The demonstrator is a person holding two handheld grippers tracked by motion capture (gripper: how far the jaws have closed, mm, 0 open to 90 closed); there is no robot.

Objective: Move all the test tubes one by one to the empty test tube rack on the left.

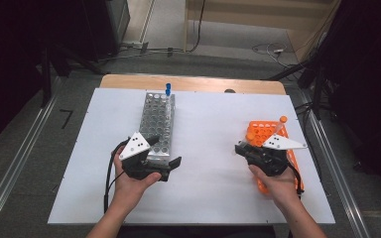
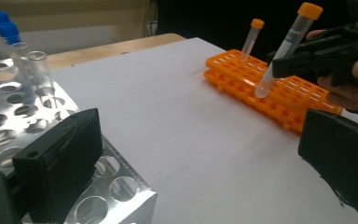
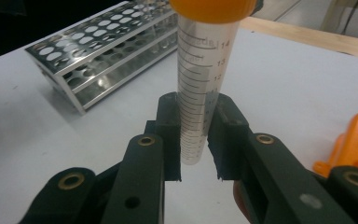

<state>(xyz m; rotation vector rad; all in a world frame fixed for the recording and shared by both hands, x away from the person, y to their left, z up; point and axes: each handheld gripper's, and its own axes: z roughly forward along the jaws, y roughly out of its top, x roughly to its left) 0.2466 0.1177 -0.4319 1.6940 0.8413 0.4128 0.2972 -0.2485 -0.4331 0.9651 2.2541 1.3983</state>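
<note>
My right gripper (image 3: 196,140) is shut on a clear graduated tube (image 3: 200,93) with an orange cap, gripping it near its lower end. The left gripper view shows that tube (image 2: 284,51) tilted above the near edge of the orange rack (image 2: 270,88), its tip just over the holes. A second orange-capped tube (image 2: 251,35) stands at the rack's far end. My left gripper (image 1: 164,151) is open at the near end of the metal rack (image 1: 158,124), one jaw over the rack's corner. Nothing lies between its jaws. Blue-capped tubes (image 2: 4,28) stand at the metal rack's far end.
Both racks sit on a white sheet (image 1: 208,129) over a wooden table. A bare stretch of sheet separates the metal rack from the orange rack (image 1: 273,144). Cables lie on the floor beyond the table's far edge (image 1: 193,83).
</note>
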